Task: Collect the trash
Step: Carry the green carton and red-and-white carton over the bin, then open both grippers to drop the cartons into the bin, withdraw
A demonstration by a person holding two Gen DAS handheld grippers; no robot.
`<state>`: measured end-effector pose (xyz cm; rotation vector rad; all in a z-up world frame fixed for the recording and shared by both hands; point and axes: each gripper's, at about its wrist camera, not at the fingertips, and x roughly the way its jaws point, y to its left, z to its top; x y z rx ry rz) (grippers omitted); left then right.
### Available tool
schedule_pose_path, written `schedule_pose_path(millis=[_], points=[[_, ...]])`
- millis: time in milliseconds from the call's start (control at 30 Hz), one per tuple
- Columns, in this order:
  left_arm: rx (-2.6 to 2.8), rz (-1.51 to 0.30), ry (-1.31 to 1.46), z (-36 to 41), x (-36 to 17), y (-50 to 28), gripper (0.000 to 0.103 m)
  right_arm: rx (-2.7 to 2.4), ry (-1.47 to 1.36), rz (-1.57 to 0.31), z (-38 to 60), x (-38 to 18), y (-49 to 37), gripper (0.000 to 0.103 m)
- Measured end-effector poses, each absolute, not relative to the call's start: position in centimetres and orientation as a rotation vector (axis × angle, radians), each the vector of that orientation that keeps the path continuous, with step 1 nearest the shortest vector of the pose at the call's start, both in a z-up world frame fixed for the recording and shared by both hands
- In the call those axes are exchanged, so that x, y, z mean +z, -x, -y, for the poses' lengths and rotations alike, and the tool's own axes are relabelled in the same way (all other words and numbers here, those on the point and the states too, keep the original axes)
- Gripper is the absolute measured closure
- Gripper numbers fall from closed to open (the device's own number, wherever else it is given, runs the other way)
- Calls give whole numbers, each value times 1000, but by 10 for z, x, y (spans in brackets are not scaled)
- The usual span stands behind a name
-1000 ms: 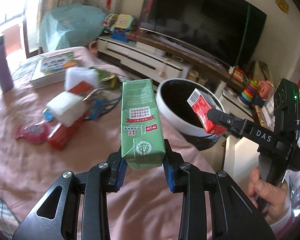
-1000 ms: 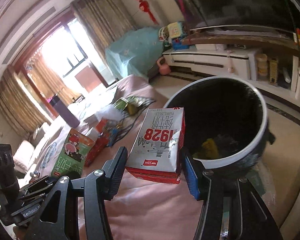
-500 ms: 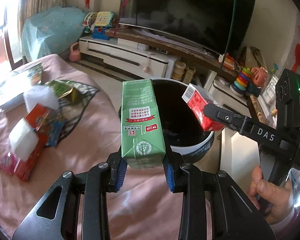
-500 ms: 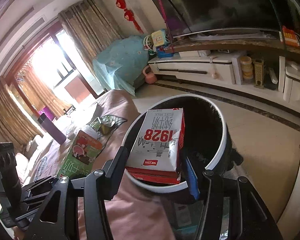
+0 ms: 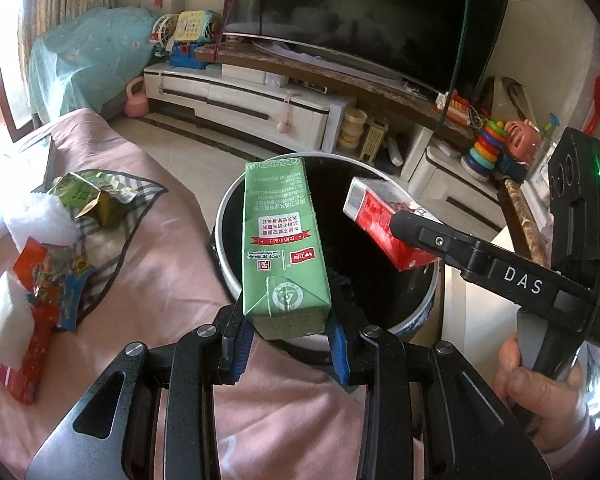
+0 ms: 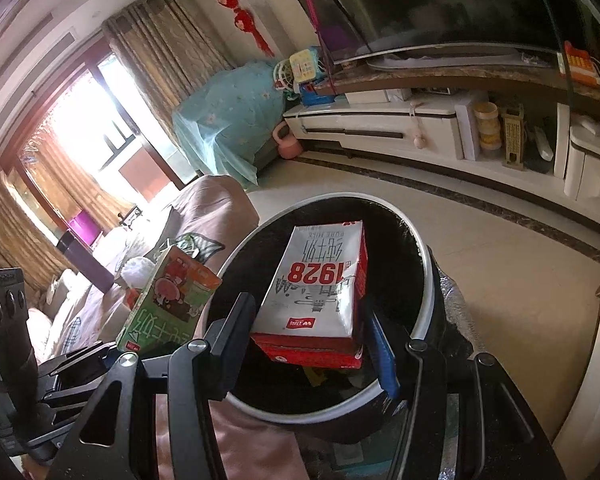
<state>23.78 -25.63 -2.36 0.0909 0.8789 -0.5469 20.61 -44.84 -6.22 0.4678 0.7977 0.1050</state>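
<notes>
My left gripper [image 5: 288, 344] is shut on a green milk carton [image 5: 282, 248], held upright over the near rim of a round black bin with a white rim [image 5: 430, 292]. My right gripper [image 6: 312, 344] is shut on a red and white milk carton [image 6: 320, 292], which hangs over the same bin [image 6: 422, 308]. In the left wrist view the red carton [image 5: 380, 222] and the right gripper come in from the right, held by a hand [image 5: 540, 384]. The green carton [image 6: 168, 300] shows at left in the right wrist view.
Wrappers, white foam blocks and a crumpled green carton [image 5: 88, 200] lie on the pink cloth-covered table [image 5: 160, 280] to the left. A white TV cabinet [image 5: 240, 100] with a large television [image 5: 380, 12] and toys stands beyond the tiled floor.
Both grippers have swung right from the littered table toward the bin. The green carton now hangs over the bin's near rim and the red carton over its opening. Both grips are unchanged.
</notes>
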Motion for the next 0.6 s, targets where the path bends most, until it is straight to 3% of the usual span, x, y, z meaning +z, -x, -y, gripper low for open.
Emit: schedule_pose_path(millis=[333, 467, 600], points=[[-561, -923, -83, 265, -31, -254, 71, 92, -452, -821, 454, -68, -221, 48], [-551, -908, -77, 261, -29, -251, 53, 84, -466, -822, 457, -68, -223, 45], [-536, -883, -78, 252, -24, -243, 50, 82, -492, -805, 459, -64, -217, 37]])
